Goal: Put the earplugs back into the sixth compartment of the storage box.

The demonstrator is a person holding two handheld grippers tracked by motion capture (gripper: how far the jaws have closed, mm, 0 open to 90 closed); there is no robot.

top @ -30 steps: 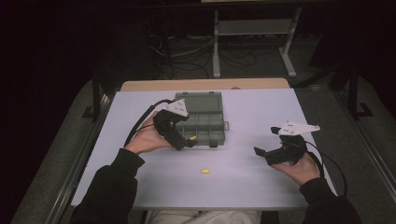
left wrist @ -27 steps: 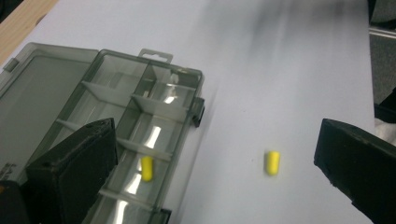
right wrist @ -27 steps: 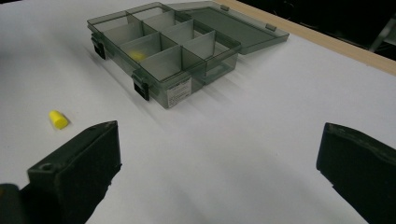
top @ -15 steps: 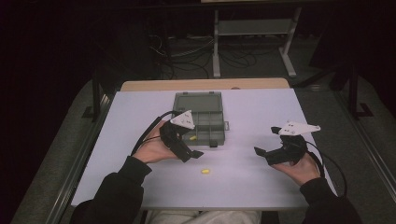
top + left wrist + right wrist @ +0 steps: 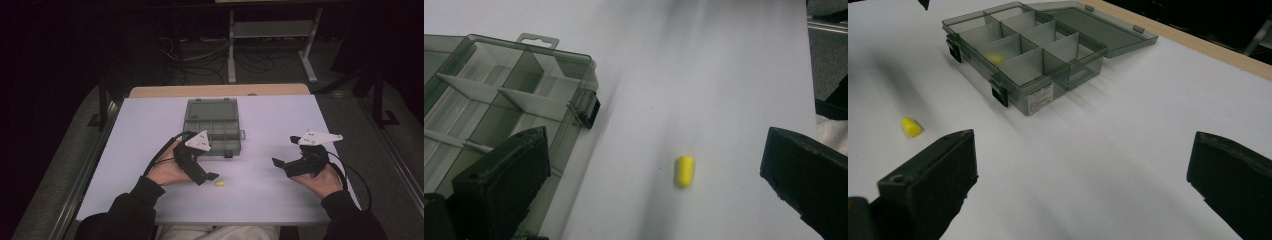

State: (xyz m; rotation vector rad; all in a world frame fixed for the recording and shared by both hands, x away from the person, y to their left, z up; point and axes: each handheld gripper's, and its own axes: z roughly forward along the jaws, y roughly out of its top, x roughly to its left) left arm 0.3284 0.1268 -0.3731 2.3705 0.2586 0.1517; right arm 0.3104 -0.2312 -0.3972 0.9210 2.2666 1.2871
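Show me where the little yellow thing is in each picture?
High view: the little yellow piece lies on the white table, just right of the left claw.
Left gripper view: low in the middle, between the two black jaws.
Right gripper view: at the left edge, above the left jaw.
Shared landmark: the open grey divider box, whose latch side faces the piece.

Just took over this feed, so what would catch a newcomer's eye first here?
A small yellow earplug lies alone on the white table, between the open fingers of the left gripper. Behind it sits an open smoky-grey compartment box, with another yellow piece in one compartment. The right gripper is open, off to the right.
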